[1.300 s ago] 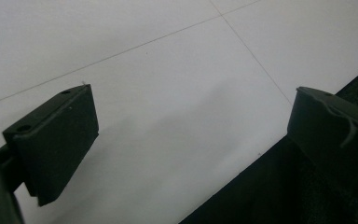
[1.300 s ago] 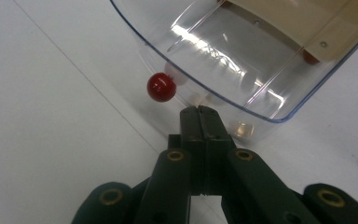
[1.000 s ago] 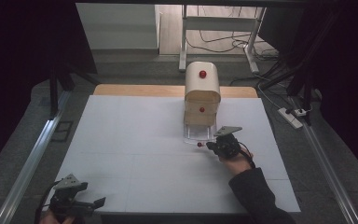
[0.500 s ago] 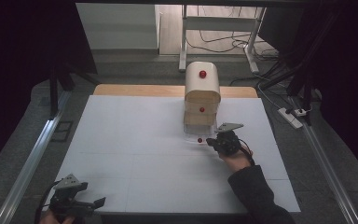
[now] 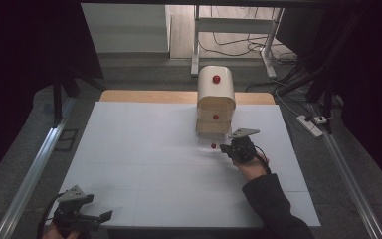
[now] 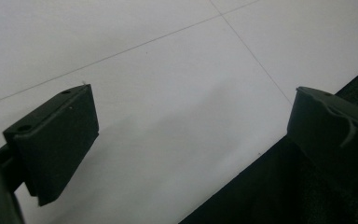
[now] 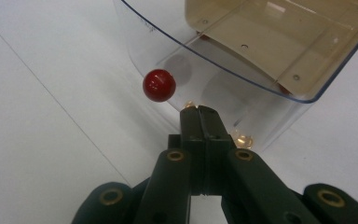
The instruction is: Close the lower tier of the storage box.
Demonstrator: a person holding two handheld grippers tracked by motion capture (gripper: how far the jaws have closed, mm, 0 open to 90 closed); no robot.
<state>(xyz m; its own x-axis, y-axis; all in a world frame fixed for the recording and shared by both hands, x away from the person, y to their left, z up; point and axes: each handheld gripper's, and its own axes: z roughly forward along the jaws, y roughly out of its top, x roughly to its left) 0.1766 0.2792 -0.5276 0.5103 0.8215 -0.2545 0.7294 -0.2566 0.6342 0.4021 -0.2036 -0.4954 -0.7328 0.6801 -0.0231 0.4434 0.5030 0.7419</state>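
Currently the work centres on the clear drawer (image 7: 223,70) at the foot of the small wooden cabinet (image 5: 215,97). It stands pulled out toward me, and its red knob (image 7: 159,85) sits on the curved front wall; in the high view the knob (image 5: 213,146) shows just in front of the cabinet's base.

My right gripper (image 7: 199,110) has its jaws pressed together with nothing between them, tips just beside the knob and very near the drawer's front wall; whether they touch the plastic I cannot tell. In the high view the right gripper (image 5: 238,148) lies just off the cabinet's front, on the side nearer the table's right edge.

My judgement: the step in hand is moving the drawer by its front. To do it well, push or pull straight along the drawer's line into the cabinet, and keep the tips low on the wall so the light cabinet does not tip or skid.

My left gripper (image 5: 77,215), jaws apart and empty, rests far from the cabinet at the table's (image 5: 144,149) near left corner; in its own view one finger (image 6: 331,126) hangs past the table edge.

Room: wide bare table to the cabinet's left and front; the right edge is closer, so sweep that way with care.
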